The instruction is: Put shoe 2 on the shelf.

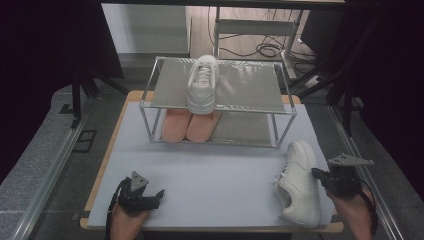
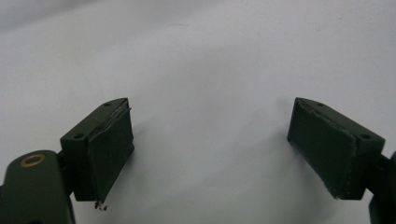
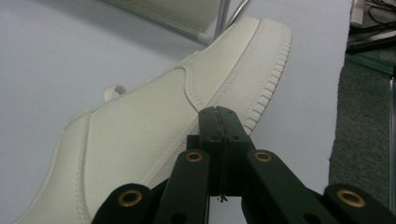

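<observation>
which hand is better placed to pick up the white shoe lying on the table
Right. The right gripper, jaws shut, sits right beside the white shoe at the table's right edge. The left gripper, open, rests across the table from it.

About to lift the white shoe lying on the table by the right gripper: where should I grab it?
Grip the shoe at the collar rim, from above on its right: it stands upright, opening up, one thin wall to pinch. The right gripper is shut beside it, so open first.

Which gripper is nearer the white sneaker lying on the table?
Right. The right gripper, jaws shut, sits against the side of the white sneaker; the left gripper rests open, far across the table.
</observation>
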Demonstrator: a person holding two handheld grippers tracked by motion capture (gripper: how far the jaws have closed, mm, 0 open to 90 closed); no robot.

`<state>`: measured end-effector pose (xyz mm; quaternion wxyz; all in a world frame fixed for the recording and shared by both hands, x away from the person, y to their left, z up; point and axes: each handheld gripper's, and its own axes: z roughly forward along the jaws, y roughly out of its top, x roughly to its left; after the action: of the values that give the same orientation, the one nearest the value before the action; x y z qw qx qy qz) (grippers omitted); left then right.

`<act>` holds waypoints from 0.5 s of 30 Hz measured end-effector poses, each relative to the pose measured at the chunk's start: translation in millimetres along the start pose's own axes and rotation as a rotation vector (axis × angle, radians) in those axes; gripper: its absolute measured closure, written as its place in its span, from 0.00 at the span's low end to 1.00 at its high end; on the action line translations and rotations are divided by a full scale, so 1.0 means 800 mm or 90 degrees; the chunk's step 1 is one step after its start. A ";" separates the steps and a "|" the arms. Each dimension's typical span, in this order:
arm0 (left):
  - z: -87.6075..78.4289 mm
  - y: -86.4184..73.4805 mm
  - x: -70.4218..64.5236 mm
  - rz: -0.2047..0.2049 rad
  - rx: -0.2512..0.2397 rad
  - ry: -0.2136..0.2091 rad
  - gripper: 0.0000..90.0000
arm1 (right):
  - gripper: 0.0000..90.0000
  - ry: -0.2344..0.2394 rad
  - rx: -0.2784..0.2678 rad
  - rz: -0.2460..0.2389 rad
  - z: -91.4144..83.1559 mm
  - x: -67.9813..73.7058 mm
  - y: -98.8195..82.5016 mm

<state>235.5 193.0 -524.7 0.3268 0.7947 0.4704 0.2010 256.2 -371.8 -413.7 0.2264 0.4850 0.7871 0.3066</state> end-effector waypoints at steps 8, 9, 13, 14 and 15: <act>0.000 0.000 0.000 0.000 0.000 0.000 0.16 | 1.00 -0.004 0.002 0.012 -0.003 -0.005 -0.003; 0.000 0.000 0.000 0.000 0.000 0.000 0.16 | 1.00 -0.006 0.003 0.012 -0.003 -0.005 -0.003; 0.000 0.000 0.000 0.000 0.000 0.000 0.16 | 1.00 -0.013 0.007 0.015 -0.003 -0.006 -0.004; 0.000 0.000 0.000 0.000 0.000 0.000 0.16 | 1.00 -0.015 0.008 0.017 -0.004 -0.007 -0.004; 0.000 0.000 0.000 -0.001 0.000 0.000 0.16 | 1.00 -0.020 0.009 0.019 -0.004 -0.008 -0.005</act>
<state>235.5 193.0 -524.8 0.3268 0.7946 0.4708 0.2005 254.2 -379.6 -413.5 0.2307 0.5028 0.7785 0.2964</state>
